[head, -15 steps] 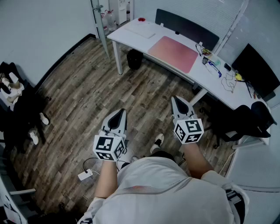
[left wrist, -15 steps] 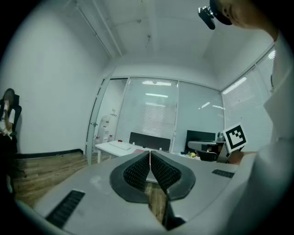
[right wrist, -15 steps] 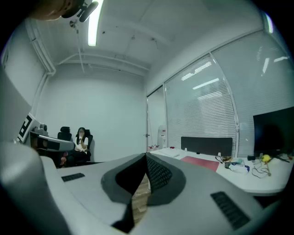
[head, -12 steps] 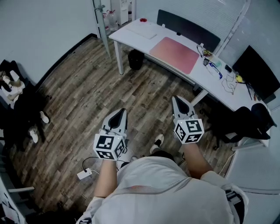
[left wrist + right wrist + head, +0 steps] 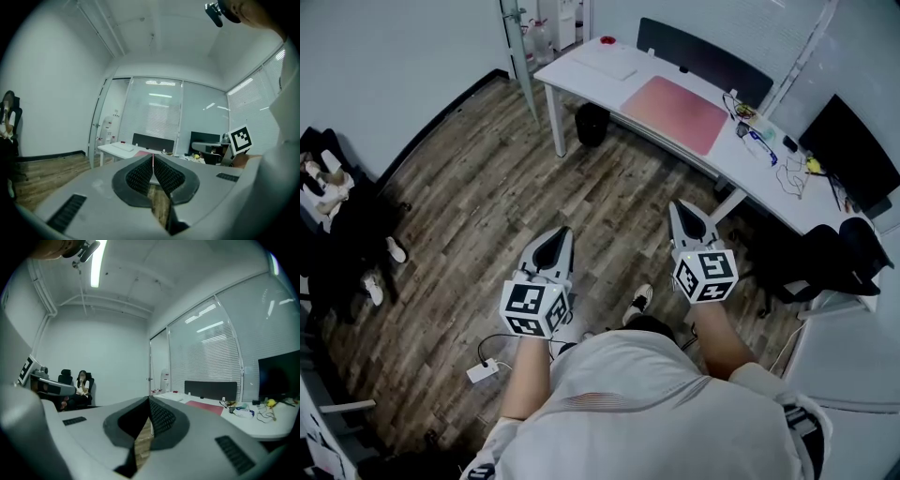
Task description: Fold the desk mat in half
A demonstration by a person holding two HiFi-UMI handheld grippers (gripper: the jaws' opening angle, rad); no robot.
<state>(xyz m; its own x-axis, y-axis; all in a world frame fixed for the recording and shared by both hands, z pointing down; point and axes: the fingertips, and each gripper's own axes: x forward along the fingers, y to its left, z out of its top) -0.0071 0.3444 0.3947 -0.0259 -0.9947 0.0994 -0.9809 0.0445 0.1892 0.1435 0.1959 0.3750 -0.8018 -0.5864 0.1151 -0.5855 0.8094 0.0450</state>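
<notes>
- underneath, the wood floor [image 5: 478, 187] spreads below both tools.
- the white counter [image 5: 581, 67] stands well ahead of the tool tips, across the floor.
- the pink desk mat [image 5: 675, 114] lies flat and unfolded on that counter, well beyond both tools, more in line with the right one.
- the left tool [image 5: 563, 232] is held in the air, jaws closed together on nothing.
- the right tool [image 5: 673, 204] is held beside it, jaws likewise pressed together and empty.

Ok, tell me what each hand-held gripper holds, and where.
Nothing: left hand-held gripper and right hand-held gripper are shut, empty, far from the desk mat.
</notes>
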